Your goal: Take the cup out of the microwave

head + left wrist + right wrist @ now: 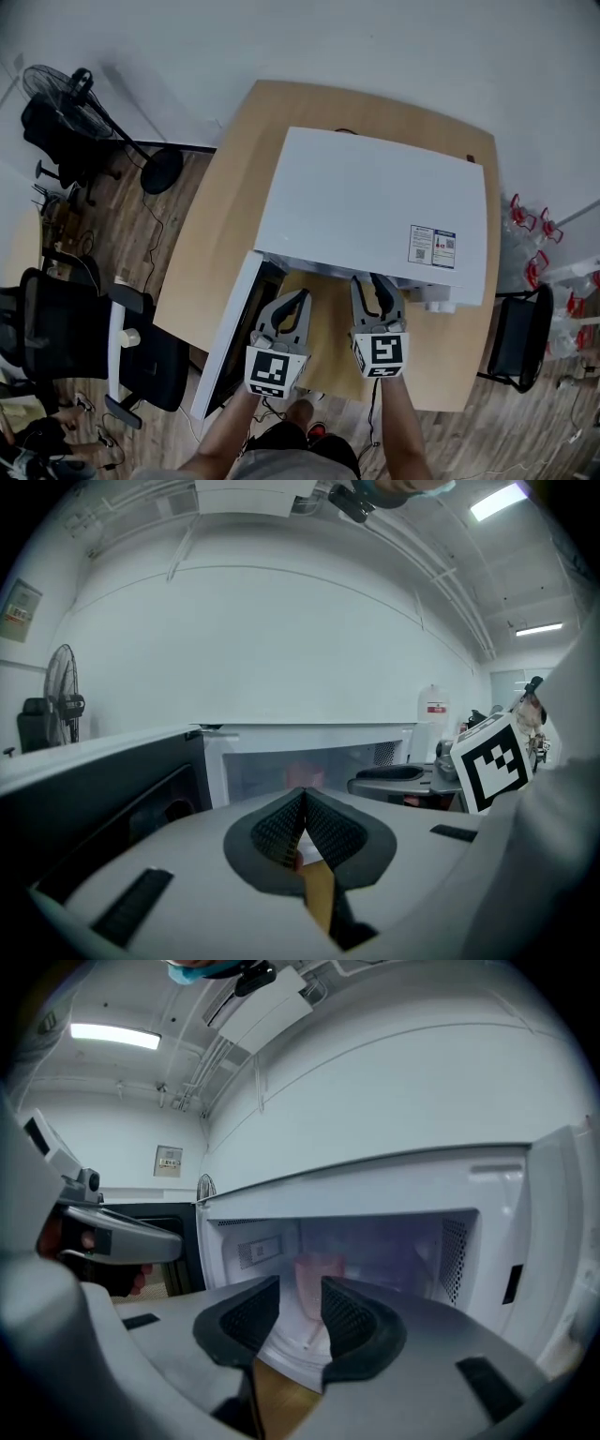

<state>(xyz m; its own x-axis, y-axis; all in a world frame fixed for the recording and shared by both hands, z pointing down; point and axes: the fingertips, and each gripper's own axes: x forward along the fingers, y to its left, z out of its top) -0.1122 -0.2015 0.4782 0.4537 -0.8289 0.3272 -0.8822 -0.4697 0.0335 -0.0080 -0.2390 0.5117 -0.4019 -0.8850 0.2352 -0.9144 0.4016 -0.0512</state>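
A white microwave (375, 202) stands on the wooden table (220, 225), its door (230, 328) swung open to the left. Inside it, a pale pink cup (319, 1279) stands upright toward the back; it shows only faintly in the left gripper view (302, 776). My right gripper (300, 1299) is open by a narrow gap in front of the cavity, and the cup is farther in, not between the pads. In the head view the right gripper (372, 284) reaches the opening's edge. My left gripper (302, 799) is shut on nothing, beside the door (112, 789), and in the head view (295, 305) lies left of the right one.
A floor fan (66, 94) and black office chairs (56, 328) stand at the left. Another black chair (520, 337) and red-capped bottles (525, 220) are at the right. The microwave's control side (553, 1241) is to the right of the cavity.
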